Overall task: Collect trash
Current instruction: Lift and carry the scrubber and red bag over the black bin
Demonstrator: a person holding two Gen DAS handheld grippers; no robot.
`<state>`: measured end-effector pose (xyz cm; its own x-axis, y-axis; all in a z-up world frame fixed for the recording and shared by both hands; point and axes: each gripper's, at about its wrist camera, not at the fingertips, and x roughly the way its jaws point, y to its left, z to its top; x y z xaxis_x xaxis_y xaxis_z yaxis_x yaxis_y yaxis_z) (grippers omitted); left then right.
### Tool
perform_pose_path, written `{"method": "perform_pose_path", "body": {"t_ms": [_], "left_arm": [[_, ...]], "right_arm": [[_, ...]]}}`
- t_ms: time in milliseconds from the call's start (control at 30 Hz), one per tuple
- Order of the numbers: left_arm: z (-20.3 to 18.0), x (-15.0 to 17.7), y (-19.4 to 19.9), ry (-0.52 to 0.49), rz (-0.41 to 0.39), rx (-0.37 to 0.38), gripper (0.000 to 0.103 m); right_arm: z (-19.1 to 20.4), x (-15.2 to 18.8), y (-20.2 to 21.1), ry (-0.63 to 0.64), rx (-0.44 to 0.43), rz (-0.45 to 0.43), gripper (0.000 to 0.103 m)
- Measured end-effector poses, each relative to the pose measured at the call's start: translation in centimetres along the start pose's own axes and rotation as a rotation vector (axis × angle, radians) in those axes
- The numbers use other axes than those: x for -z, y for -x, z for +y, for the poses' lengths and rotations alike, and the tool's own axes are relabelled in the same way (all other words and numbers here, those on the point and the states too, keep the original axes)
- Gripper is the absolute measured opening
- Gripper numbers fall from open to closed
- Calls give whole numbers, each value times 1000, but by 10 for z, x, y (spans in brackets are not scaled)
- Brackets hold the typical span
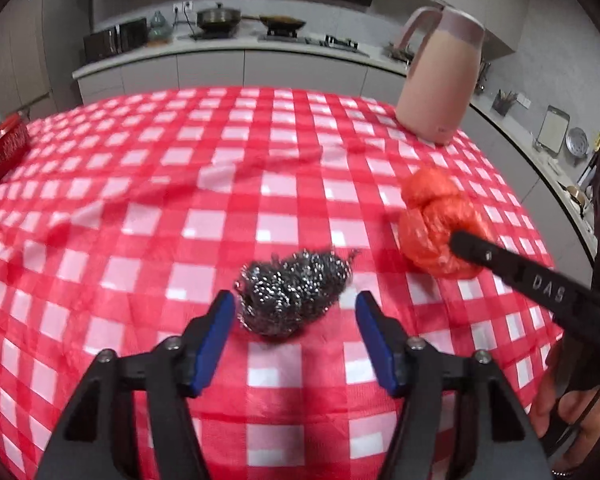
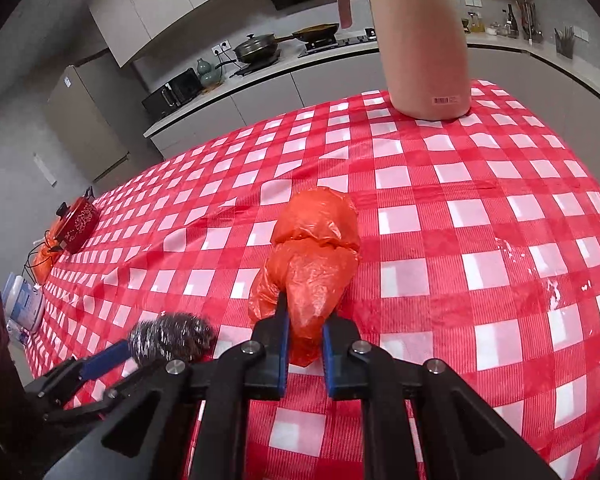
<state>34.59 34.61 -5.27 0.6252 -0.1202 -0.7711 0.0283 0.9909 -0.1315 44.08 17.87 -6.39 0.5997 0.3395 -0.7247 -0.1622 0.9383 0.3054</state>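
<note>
A steel wool scrubber (image 1: 288, 292) lies on the red-and-white checked tablecloth (image 1: 220, 184). My left gripper (image 1: 296, 312) is open around it, blue pads on either side, the right pad clearly apart from it. A crumpled orange plastic bag (image 1: 436, 220) sits to its right. My right gripper (image 2: 306, 322) is shut on the near end of the orange bag (image 2: 316, 248), which bulges out between the pads. In the right wrist view the scrubber (image 2: 172, 338) shows at lower left beside the left gripper's blue finger (image 2: 104, 360).
A tall pink jug (image 1: 440, 80) stands at the far right of the table. A red tin (image 1: 4, 148) sits at the far left edge, with a white wipes tub (image 2: 24, 304) beyond the table's side. Kitchen counters run behind. A hand (image 1: 556, 408) shows at lower right.
</note>
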Motion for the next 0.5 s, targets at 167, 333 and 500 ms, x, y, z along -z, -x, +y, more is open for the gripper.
{"method": "perform_pose_path", "body": {"t_ms": [167,333,500], "left_arm": [[-3,-5,-21,-81,13,-33,72],[-1,8,-37,-70,42,-1,56],[0,11,-27,-41,6,2,31]], "right_arm": [[1,2,1,2,0,1,14],[4,6,2,11,8,7,14],[1,9,3,2,16,7,14]]}}
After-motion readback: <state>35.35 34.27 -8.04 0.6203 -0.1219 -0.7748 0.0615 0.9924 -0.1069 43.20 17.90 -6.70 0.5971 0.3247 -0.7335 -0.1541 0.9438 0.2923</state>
